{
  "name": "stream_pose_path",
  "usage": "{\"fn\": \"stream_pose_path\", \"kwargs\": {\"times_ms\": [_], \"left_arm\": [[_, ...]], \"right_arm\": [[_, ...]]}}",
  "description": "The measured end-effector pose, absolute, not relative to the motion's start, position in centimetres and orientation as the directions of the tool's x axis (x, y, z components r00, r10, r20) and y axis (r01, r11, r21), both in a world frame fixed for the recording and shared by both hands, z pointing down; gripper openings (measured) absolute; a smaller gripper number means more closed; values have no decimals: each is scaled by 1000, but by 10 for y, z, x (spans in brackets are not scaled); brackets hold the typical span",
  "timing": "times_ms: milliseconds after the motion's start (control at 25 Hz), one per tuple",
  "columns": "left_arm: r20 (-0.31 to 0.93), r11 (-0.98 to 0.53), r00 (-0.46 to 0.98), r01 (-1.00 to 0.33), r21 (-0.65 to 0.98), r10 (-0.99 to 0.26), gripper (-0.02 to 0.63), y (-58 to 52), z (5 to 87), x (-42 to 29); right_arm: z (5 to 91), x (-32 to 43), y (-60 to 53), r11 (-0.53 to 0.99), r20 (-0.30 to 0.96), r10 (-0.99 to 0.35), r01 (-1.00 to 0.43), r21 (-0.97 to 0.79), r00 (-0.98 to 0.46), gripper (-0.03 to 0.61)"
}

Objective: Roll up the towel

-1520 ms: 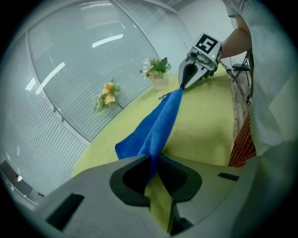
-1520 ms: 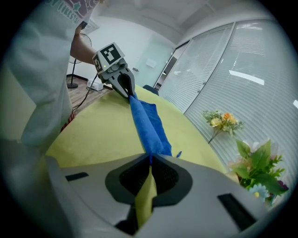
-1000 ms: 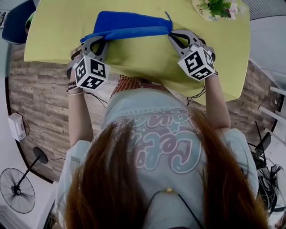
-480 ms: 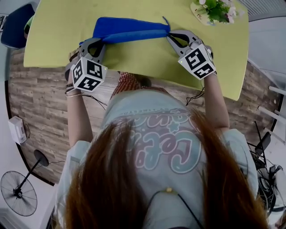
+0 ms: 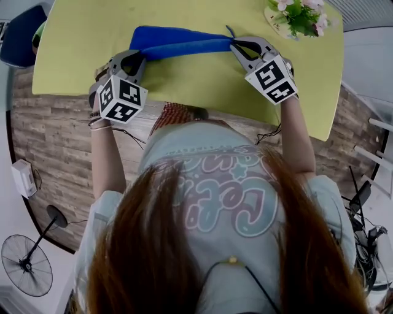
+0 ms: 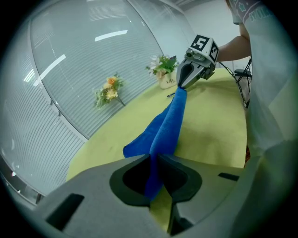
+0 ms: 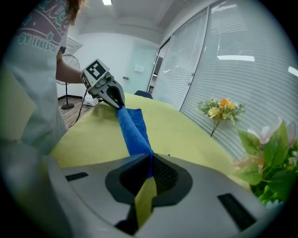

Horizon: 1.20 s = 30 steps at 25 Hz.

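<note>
- Stretching between both grippers, the blue towel lies along the table, back from its near edge, probably pulled taut so it rolls evenly.
- The left gripper pinches one end and the right gripper the other, jaws pressed onto the cloth.

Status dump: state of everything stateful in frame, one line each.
towel, folded over lengthwise, stretched between both tongs, partly resting on the table
left tongs, shut on one end of the towel
right tongs, shut on the other end
flower pot, upright at the table's far right corner
floor fan, standing; cannot tell whether it is running
</note>
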<state>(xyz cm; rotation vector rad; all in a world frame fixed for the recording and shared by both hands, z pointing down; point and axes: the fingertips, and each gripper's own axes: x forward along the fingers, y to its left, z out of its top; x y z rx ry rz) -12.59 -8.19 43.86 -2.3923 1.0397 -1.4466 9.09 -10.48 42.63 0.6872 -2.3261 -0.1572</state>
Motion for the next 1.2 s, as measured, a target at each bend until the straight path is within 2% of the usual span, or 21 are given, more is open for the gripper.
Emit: {"fn": "stream_pose_path", "kwargs": {"times_ms": [1200], "left_arm": [[726,-771,320,-452,-448,-609,54,-112,436,-133]], "right_arm": [[431,78,-157,811,582,-576,-492,317,-574,20]]}}
